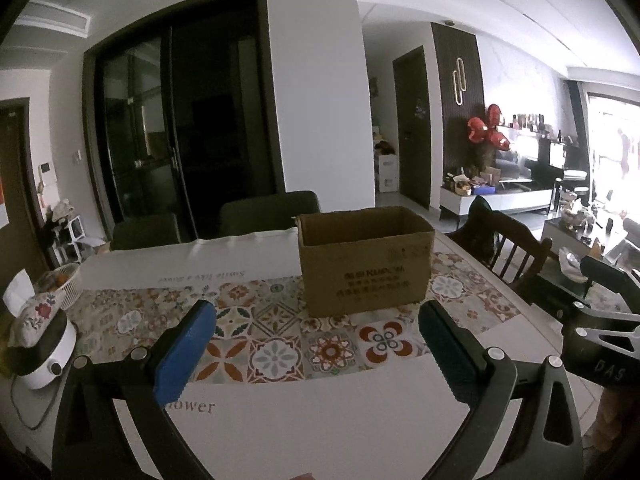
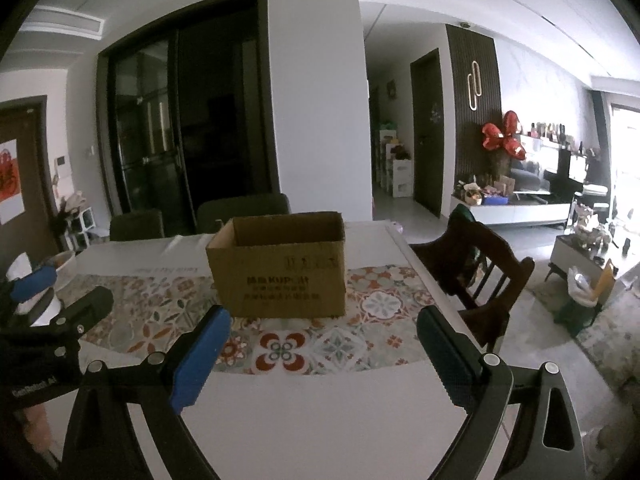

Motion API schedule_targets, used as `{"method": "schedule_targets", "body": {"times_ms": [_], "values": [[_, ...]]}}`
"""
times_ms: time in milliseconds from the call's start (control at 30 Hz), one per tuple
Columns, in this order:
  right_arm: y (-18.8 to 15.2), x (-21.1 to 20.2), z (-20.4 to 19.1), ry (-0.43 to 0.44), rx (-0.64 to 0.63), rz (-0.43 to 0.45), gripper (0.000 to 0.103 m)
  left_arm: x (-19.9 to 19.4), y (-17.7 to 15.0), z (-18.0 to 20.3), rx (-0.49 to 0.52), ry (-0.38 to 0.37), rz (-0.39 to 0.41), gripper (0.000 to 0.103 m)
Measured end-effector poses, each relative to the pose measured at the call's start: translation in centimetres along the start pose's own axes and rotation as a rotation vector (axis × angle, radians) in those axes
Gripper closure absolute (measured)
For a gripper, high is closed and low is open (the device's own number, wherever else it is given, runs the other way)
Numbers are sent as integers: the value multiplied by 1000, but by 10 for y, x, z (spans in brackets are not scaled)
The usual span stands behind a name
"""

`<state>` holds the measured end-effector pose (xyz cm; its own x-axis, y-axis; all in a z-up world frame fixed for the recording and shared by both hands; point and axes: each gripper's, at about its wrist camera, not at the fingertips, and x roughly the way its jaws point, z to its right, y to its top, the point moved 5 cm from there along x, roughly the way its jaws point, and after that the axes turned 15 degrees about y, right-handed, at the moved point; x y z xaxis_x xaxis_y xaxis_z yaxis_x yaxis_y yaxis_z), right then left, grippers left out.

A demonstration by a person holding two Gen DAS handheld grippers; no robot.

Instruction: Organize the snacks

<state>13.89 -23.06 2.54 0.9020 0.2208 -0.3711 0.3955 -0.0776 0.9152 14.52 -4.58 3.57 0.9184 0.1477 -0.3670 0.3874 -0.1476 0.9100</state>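
An open brown cardboard box stands upright on the patterned tablecloth, ahead of both grippers; what lies inside it is hidden. In the right wrist view the same box is straight ahead. My left gripper is open, blue pads wide apart, nothing between them. My right gripper is open too, with only the tablecloth showing between its pads. No snack is visible on the table.
A white appliance with a floral tissue pouch and a small basket sit at the table's left edge. A dark wooden chair stands at the right side, two dark chairs behind the table. The other gripper's body shows at each view's side.
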Motion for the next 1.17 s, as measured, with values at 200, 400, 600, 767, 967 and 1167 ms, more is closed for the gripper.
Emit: {"method": "schedule_targets", "body": {"times_ms": [200, 400, 600, 767, 967, 1167], "values": [[-2, -11, -3, 1, -4, 9, 8, -11, -3, -2, -3, -10, 7, 0], [-3, -17, -7, 3, -7, 16, 8, -17, -1, -3, -7, -7, 22, 0], [-3, -22, -11, 7, -12, 23, 8, -21, -2, -4, -11, -7, 34, 0], [-3, -22, -10, 2, -15, 24, 8, -22, -2, -4, -10, -5, 34, 0], [0, -25, -12, -2, -16, 27, 8, -22, -2, -4, -11, -1, 29, 0], [2, -26, -12, -3, -14, 26, 8, -24, -3, -4, -14, -4, 30, 0]]}}
